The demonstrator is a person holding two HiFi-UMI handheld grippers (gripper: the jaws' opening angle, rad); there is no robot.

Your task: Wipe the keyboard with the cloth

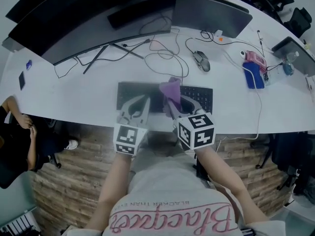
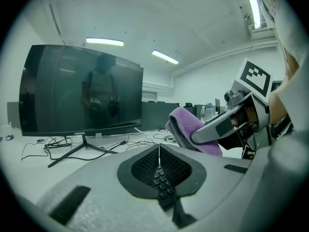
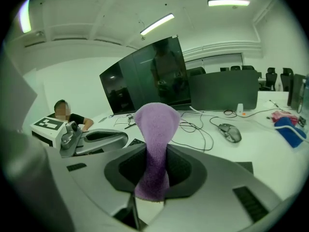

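cloth point(image 1: 170, 88): purple, bunched, over keyboard | keyboard point(image 1: 129, 90): black, lying flat

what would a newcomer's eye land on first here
The purple cloth stands out most, pinched upright in the right tool over the black keyboard at the white desk's near edge. Beside it the left tool hovers shut and empty over the keyboard's left part. Behind them a big dark curved monitor fills the desk's back left.

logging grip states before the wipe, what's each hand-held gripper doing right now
Left hand-held gripper: closed, nothing held.
Right hand-held gripper: closed on the purple cloth.
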